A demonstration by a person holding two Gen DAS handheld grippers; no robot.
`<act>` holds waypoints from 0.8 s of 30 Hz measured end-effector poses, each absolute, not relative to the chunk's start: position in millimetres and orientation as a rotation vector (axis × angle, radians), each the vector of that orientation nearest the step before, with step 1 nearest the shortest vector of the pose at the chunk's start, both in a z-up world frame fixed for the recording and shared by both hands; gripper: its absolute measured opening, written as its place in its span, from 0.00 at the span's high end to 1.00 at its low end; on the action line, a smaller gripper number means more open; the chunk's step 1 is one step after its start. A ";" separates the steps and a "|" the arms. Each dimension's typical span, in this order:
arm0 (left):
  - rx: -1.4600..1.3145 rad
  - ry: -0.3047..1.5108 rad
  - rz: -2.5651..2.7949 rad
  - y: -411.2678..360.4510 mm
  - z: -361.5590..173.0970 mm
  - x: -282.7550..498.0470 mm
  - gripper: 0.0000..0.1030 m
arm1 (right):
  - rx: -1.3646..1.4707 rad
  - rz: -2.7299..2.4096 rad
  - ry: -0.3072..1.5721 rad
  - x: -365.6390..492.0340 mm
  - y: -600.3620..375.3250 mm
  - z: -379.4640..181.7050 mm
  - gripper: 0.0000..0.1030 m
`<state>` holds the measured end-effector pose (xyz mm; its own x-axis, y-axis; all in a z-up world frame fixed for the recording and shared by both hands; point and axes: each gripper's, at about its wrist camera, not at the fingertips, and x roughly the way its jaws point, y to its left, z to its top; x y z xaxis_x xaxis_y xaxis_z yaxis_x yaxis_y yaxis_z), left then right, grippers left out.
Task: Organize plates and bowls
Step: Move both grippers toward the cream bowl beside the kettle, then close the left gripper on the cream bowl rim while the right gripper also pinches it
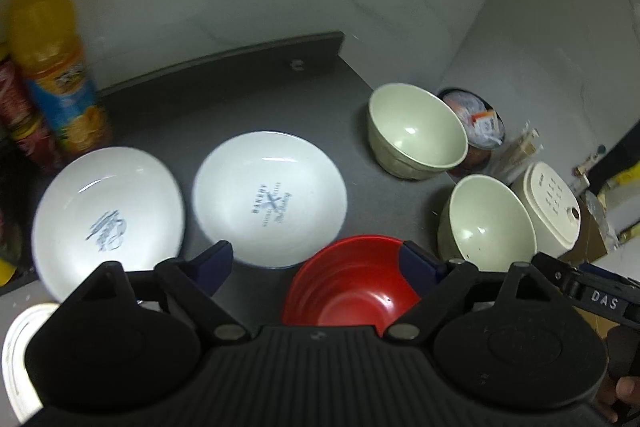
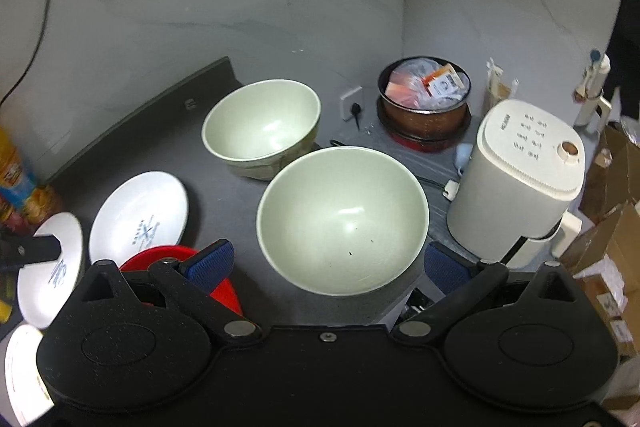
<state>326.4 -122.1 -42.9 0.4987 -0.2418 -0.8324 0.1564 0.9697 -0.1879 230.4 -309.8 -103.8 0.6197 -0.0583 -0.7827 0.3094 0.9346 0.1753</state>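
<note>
Bowls and plates sit apart on the grey tabletop (image 1: 248,95): two pale green bowls, far (image 1: 416,129) and near (image 2: 342,219), a glossy red bowl (image 1: 352,287), two white plates (image 1: 270,199) with blue print. Left claw (image 1: 318,259) and right claw (image 2: 328,261) gape wide, holding nothing.

Red bowl (image 1: 352,283); pale green bowls (image 2: 342,219); blue-printed white plates (image 1: 270,199).

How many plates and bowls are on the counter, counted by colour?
Pale green ceramic bowls: 2, far one, near one
Red plastic bowl: 1
White printed plates: 2, left one, middle one
Total: 5, not counting the partly hidden white round item.
</note>
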 end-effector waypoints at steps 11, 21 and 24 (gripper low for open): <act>-0.053 1.087 -0.312 -160.5 -57.9 351.1 0.27 | 0.335 -0.274 0.932 240.8 -327.1 -119.2 0.09; -0.073 1.133 -0.345 -201.1 -71.2 365.2 0.49 | 0.377 -0.282 0.977 250.4 -361.5 -141.3 0.23; -0.087 1.134 -0.355 -215.2 -74.7 370.6 0.52 | 0.401 -0.286 1.008 254.7 -375.3 -151.0 0.28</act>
